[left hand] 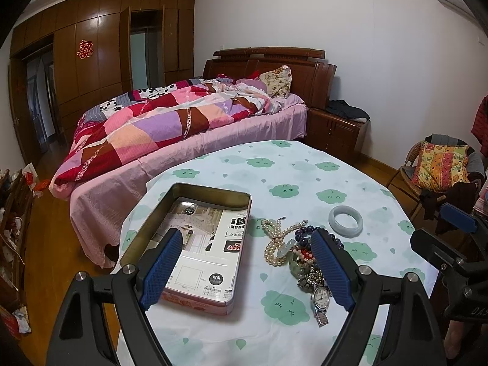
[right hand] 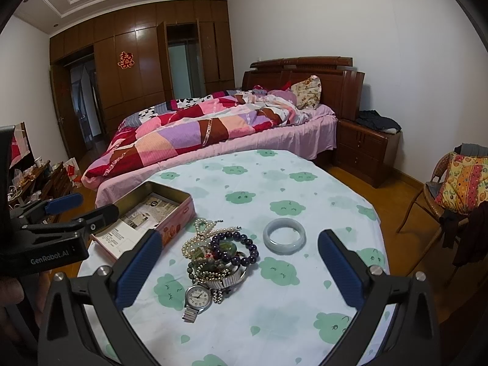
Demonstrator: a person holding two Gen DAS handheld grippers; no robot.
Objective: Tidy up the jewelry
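Note:
A jewelry pile lies on the round table: a pearl necklace (left hand: 274, 244) (right hand: 198, 238), a dark purple bead bracelet (right hand: 238, 248) (left hand: 300, 231), small beads and a silver wristwatch (left hand: 320, 300) (right hand: 197, 299). A pale jade bangle (left hand: 346, 221) (right hand: 284, 235) lies apart to the right. An open tin box (left hand: 189, 244) (right hand: 146, 213) lined with printed paper stands left of the pile. My left gripper (left hand: 247, 244) is open and empty above the box and pile. My right gripper (right hand: 239, 241) is open and empty above the pile and bangle.
The table carries a white cloth with green clouds (left hand: 286, 177) (right hand: 274, 183). A bed with a patchwork quilt (left hand: 170, 122) stands behind it, a wooden nightstand (left hand: 335, 128) and a wicker chair with a cushion (right hand: 457, 186) to the right, cluttered shelves (left hand: 12, 213) to the left.

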